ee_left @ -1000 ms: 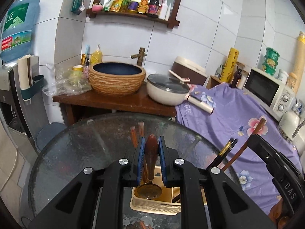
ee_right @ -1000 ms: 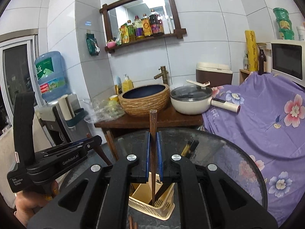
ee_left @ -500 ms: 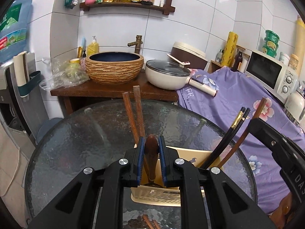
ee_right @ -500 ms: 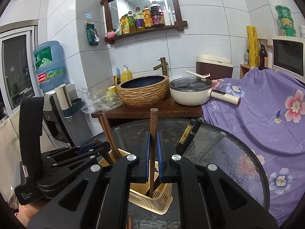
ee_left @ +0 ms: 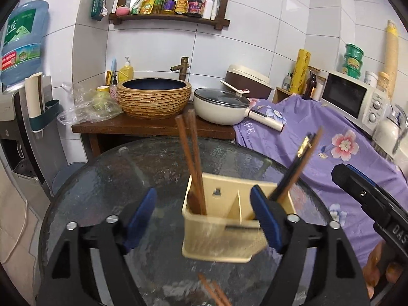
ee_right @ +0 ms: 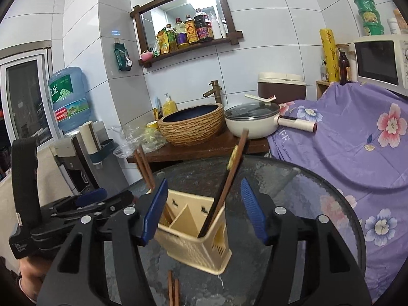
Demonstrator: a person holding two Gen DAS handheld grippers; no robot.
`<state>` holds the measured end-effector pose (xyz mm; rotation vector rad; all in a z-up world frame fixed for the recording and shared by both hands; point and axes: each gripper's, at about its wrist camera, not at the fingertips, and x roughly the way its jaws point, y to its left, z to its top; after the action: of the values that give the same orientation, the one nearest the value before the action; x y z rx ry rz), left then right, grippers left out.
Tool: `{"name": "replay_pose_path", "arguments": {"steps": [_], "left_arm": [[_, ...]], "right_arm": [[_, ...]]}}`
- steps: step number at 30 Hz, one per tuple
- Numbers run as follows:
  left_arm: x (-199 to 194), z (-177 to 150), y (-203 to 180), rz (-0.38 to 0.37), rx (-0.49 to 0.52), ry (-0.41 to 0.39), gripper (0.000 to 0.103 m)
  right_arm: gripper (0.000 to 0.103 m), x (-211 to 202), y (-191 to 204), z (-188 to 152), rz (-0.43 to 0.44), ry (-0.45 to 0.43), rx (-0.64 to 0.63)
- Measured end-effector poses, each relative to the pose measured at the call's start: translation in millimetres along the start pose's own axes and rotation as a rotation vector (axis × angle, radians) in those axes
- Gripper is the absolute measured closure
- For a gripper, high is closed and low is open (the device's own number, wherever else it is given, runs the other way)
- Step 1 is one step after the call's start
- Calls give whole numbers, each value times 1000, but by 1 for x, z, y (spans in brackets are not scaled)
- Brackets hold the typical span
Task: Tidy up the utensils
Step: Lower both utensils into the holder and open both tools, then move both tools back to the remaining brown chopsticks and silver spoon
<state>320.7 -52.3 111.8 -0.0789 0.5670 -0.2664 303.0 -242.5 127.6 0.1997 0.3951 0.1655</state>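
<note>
Left gripper (ee_left: 204,214) fingers are spread, empty; between them stands the cream holder (ee_left: 224,229) on the glass tabletop (ee_left: 102,178), brown chopsticks (ee_left: 191,163) in its left compartment. Right gripper (ee_right: 204,206) fingers likewise spread around it, dark chopsticks (ee_right: 227,176) leaning right. Loose chopsticks (ee_right: 173,290) below are cut off.

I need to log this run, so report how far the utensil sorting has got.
Done: brown chopsticks stand in the left compartment of the cream holder, and dark chopsticks lean in the right one. In hand: nothing; the left claw and right claw are both open around the holder. Left: a loose pair lies on the glass table in front.
</note>
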Motion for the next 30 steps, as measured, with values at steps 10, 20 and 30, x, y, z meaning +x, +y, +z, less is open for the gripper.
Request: {"name": "replay_pose_path", "arguments": {"steps": [10, 20, 30], "left_arm": [[-23, -89, 25, -12, 94, 113, 9], [-24, -145, 69, -5, 38, 228, 10], [-22, -170, 52, 56, 148, 243, 30]], "right_arm": [[34, -8, -1, -95, 37, 223, -41], [34, -7, 2, -167, 68, 370, -14], [37, -7, 19, -189, 43, 423, -83]]}}
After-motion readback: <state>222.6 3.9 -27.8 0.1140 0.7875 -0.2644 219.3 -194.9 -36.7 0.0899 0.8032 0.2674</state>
